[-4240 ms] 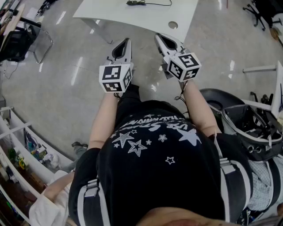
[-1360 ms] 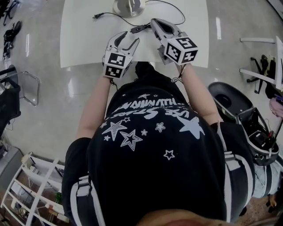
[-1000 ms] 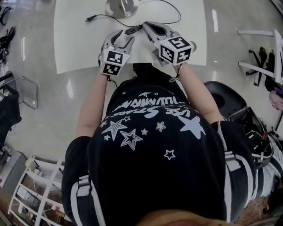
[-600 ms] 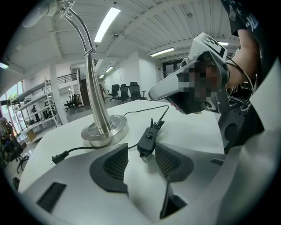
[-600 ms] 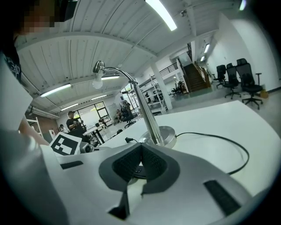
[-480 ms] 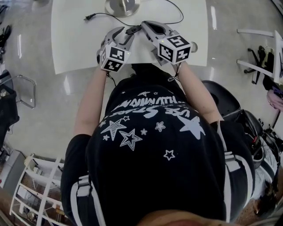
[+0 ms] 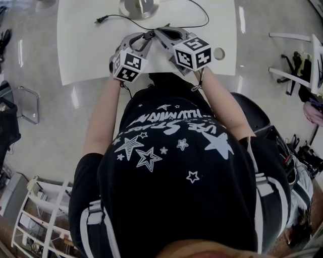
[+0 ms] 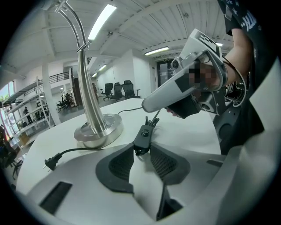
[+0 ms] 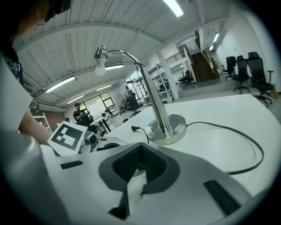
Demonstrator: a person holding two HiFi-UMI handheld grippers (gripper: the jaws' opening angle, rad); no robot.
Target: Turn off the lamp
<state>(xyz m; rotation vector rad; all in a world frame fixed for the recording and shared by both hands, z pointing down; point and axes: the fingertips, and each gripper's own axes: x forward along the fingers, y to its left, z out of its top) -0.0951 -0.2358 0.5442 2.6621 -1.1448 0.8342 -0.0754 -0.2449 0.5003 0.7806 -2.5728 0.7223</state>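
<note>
A brushed-metal lamp (image 9: 153,101) stands on a round base (image 7: 139,6) at the far side of the white table (image 7: 91,55). Its black cord carries an inline switch (image 8: 142,136). My left gripper (image 8: 141,148) is closing on that switch, and both pad tips touch its near end. My right gripper (image 9: 140,147) is shut with nothing in it. In the left gripper view its fingertip (image 8: 148,104) hangs just above the cord behind the switch. In the head view both grippers, left (image 7: 146,36) and right (image 7: 157,31), meet at the switch. The plug (image 8: 50,162) lies loose on the table.
The cord loops right of the base (image 9: 246,145). A round cable hole (image 7: 219,53) sits near the table's right edge. A black office chair (image 7: 252,108) stands to my right, a metal chair frame (image 7: 25,106) to my left, and a white shelf (image 7: 45,211) behind.
The left jaws have narrowed from wide open onto the switch. The right gripper has come down and left, so its tip is over the cord by the switch.
</note>
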